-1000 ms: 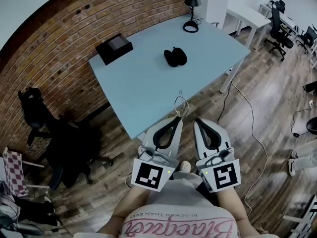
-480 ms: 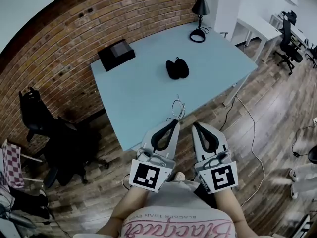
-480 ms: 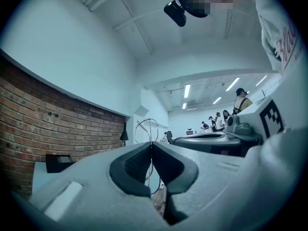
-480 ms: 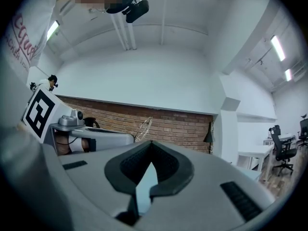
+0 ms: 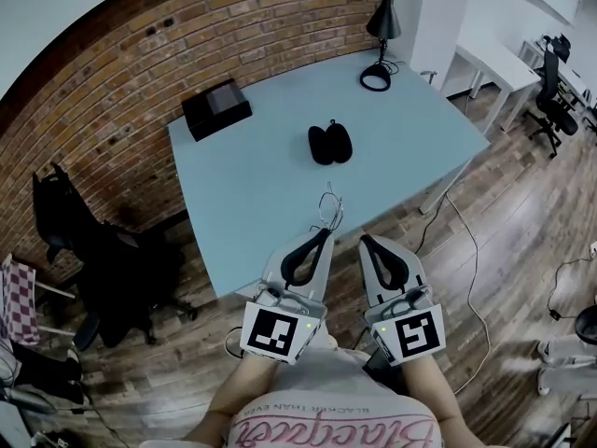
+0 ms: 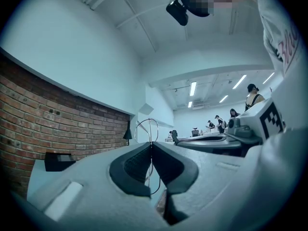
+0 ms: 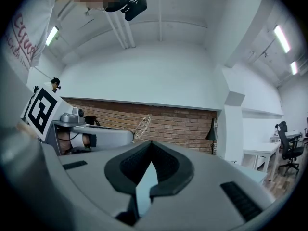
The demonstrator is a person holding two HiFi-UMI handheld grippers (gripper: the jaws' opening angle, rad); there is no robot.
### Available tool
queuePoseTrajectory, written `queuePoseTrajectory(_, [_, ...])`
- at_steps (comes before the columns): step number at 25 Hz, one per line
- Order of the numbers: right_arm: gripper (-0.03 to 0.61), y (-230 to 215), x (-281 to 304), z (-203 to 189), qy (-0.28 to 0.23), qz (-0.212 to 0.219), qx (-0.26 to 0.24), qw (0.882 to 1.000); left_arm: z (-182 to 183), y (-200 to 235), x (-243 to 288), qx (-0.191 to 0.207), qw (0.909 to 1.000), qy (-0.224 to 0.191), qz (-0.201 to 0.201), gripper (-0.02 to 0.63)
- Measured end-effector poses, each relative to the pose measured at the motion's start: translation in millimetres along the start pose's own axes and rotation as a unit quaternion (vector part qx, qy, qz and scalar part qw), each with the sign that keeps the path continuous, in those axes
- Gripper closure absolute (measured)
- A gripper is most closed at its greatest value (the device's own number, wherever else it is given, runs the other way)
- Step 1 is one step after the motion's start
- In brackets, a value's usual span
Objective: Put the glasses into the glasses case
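My left gripper (image 5: 326,232) is shut on a pair of thin wire-rimmed glasses (image 5: 328,208), which stick up past its tips over the near edge of the pale blue table (image 5: 252,185). In the left gripper view the glasses (image 6: 146,128) stand upright, pinched between the jaws (image 6: 151,146). The black glasses case (image 5: 329,142) lies open at mid-table, well ahead of both grippers. My right gripper (image 5: 363,241) is shut with nothing in it, beside the left one. The right gripper view shows the glasses (image 7: 141,124) off to its left beyond the closed jaws (image 7: 151,144).
A black box (image 5: 216,108) sits at the table's far left corner and a black desk lamp (image 5: 379,52) at the far right corner. A brick wall runs behind. A dark office chair (image 5: 112,259) stands left of the table. A cable (image 5: 471,241) trails on the wooden floor.
The table and case have shifted slightly in the head view as the person moves closer. Both grippers have edged up toward the table's near edge, the left still holding the glasses.
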State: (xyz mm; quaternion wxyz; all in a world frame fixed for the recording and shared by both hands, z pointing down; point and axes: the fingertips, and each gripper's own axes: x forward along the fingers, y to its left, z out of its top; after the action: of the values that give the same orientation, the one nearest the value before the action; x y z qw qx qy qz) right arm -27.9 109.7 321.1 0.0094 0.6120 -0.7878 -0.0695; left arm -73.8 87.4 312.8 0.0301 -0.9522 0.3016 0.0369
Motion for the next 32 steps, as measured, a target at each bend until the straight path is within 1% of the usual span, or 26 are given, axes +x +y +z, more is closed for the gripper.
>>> queuePoseTrajectory(4, [0.568,-19,13,-7,0.004,-0.002,0.005,1.0,-7,10,22,0.011,0.9999,0.003,0.001,0.604])
queuePoseTrajectory(10, [0.568,-52,48,-22,0.005,-0.004,0.011,1.0,-17,32,72,0.007,1.0,0.007,-0.001,0.604])
queuePoseTrajectory(14, [0.568,-77,79,-33,0.018,0.002,0.012,1.0,-29,53,109,0.007,0.9998,0.017,0.004,0.604])
queuePoseTrajectory(21, [0.568,-117,144,-41,0.032,0.017,0.018,0.999,-40,96,164,-0.017,0.9992,0.029,0.021,0.604])
queuePoseTrajectory(25, [0.568,-131,181,-51,0.045,0.031,0.023,0.998,-48,123,191,-0.016,0.9988,0.037,0.028,0.604])
queuePoseTrajectory(28, [0.568,-142,205,-59,0.054,0.04,0.027,0.997,-55,140,211,-0.029,0.9981,0.044,0.033,0.604])
queuePoseTrajectory(32, [0.568,-153,227,-70,0.067,0.046,0.027,0.996,-65,158,232,-0.032,0.9976,0.05,0.037,0.604])
